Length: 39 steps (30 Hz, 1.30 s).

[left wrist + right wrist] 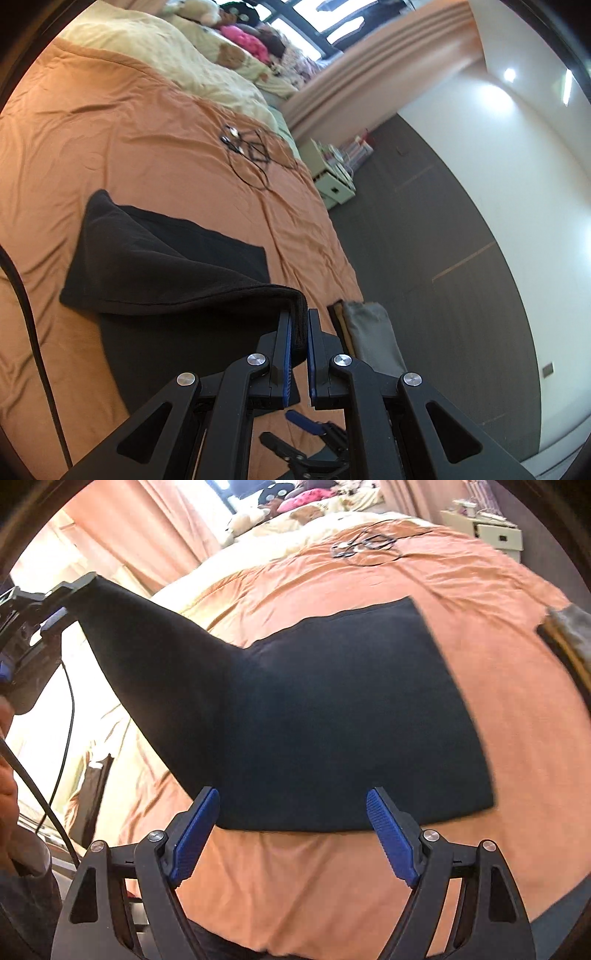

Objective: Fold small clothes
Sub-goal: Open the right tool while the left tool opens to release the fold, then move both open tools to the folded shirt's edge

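— So, what is at the far left?

— My left hand-held gripper (79, 585), raised at the left edge of the right wrist view, its fingers pinched tight on one corner of the black garment (325, 709). That corner is lifted off the bed (517, 716), and the cloth runs down from it in a taut slope to the part lying flat on the orange bedspread. A black cable (66, 738) hangs below that gripper, beside my hand (7, 768).

— And from the left wrist's own camera?

— The narrow jaws grip a folded hem of the garment between the blue pads (287, 354). The rest of the cloth spreads away to the left across the bedspread.

— In the middle?

— The flat part of the garment, roughly square, with its near edge just in front of my right hand-held gripper (293, 797). Its jaws stand wide, nothing between them, the blue pads apart from the cloth.

— Further back and right?

— A tangle of thin black wire (364, 544) lies on the bedspread well beyond the garment. A cream quilt (207, 66) and soft toys sit at the head of the bed. A folded grey cloth (373, 332) rests at the bed's right edge, and a white cabinet (495, 531) stands past it.
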Motion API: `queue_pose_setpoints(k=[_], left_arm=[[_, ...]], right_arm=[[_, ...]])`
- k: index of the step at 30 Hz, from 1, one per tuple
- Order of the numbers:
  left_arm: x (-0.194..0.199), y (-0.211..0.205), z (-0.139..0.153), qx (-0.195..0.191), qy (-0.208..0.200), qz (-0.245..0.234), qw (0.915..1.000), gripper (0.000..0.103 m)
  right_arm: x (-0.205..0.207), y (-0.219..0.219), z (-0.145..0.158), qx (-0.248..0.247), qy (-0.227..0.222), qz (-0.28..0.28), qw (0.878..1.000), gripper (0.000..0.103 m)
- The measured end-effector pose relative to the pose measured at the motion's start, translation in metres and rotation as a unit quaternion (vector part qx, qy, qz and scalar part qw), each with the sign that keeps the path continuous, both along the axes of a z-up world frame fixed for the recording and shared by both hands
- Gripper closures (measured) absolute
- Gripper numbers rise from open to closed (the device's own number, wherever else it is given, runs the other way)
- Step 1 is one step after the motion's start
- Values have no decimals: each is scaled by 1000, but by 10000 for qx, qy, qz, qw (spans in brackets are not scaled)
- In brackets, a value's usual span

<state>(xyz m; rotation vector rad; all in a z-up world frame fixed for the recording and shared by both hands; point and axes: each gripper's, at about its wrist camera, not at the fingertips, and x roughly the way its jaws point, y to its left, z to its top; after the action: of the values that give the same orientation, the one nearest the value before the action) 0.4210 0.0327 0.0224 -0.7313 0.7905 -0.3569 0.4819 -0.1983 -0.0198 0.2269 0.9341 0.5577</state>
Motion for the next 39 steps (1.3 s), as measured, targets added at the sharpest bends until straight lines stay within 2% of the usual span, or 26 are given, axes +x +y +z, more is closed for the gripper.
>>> queue_pose_setpoints(k=[2, 5, 7, 11, 16, 18, 21, 25, 27, 31, 39], left_arm=[[6, -12, -3, 19, 33, -140, 9999, 97], [13, -36, -8, 62, 69, -372, 9993, 97], [19, -49, -14, 47, 125, -498, 9987, 97], [30, -81, -34, 60, 296, -777, 9965, 97], [41, -119, -66, 256, 735, -1113, 9907, 93], [41, -121, -74, 163, 781, -1280, 9886, 93], [35, -107, -80, 394, 856, -1163, 9887, 93], [24, -73, -89, 678, 994, -858, 9890, 93], [17, -57, -95, 832, 1070, -700, 9883, 93], [1, -23, -114, 1050, 1327, -422, 9847, 92], [-26, 11, -155, 1244, 1812, -89, 9755, 92]], right_arm=[[-5, -16, 0, -13, -71, -68, 10000, 22], [-18, -10, -6, -6, -102, -144, 9998, 22], [-33, -23, -13, -13, -83, -213, 9997, 22], [-49, -57, -15, -21, -3, -419, 9991, 22], [-59, -74, -16, -71, 84, -536, 9985, 22], [-59, -79, -16, -85, 96, -581, 9982, 22], [-57, -83, -21, -144, 132, -608, 9980, 22], [-43, -74, -29, -387, 146, -411, 9983, 41], [-34, -67, -30, -556, 104, -304, 9979, 46], [-18, -50, -27, -925, -24, -115, 9956, 51], [13, -21, -32, -1910, -223, 169, 9812, 66]])
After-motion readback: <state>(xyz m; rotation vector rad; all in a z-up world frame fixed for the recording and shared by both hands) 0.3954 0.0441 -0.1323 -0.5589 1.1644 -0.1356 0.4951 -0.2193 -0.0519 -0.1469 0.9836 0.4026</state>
